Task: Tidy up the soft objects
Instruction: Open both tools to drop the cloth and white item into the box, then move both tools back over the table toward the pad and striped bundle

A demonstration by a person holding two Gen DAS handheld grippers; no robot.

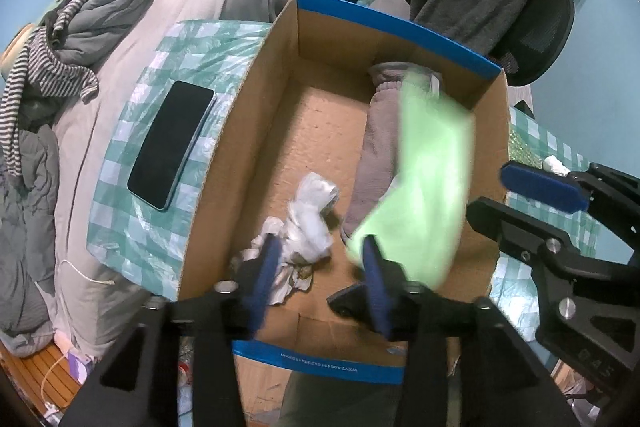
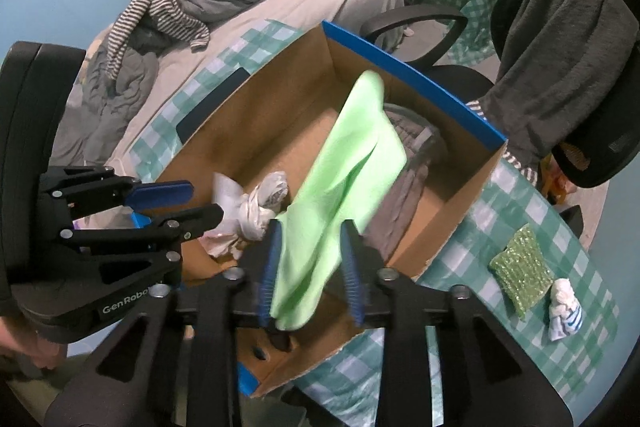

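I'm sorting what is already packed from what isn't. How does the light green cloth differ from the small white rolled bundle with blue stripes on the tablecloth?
The light green cloth is large, plain and spread loose; the white bundle is small, blue-striped and rolled tight. The cloth hangs over the open cardboard box, between the right gripper fingers and motion-blurred; the bundle lies sharp on the checked tablecloth outside the box, beside a green sparkly pad. Both are soft fabric items.

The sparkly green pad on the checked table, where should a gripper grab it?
Probably at one short edge, coming straight down from above. The sparkly green pad lies flat on the checked tablecloth, so there is no raised part to pinch. Use the end away from the little white bundle, which sits right beside its lower corner.
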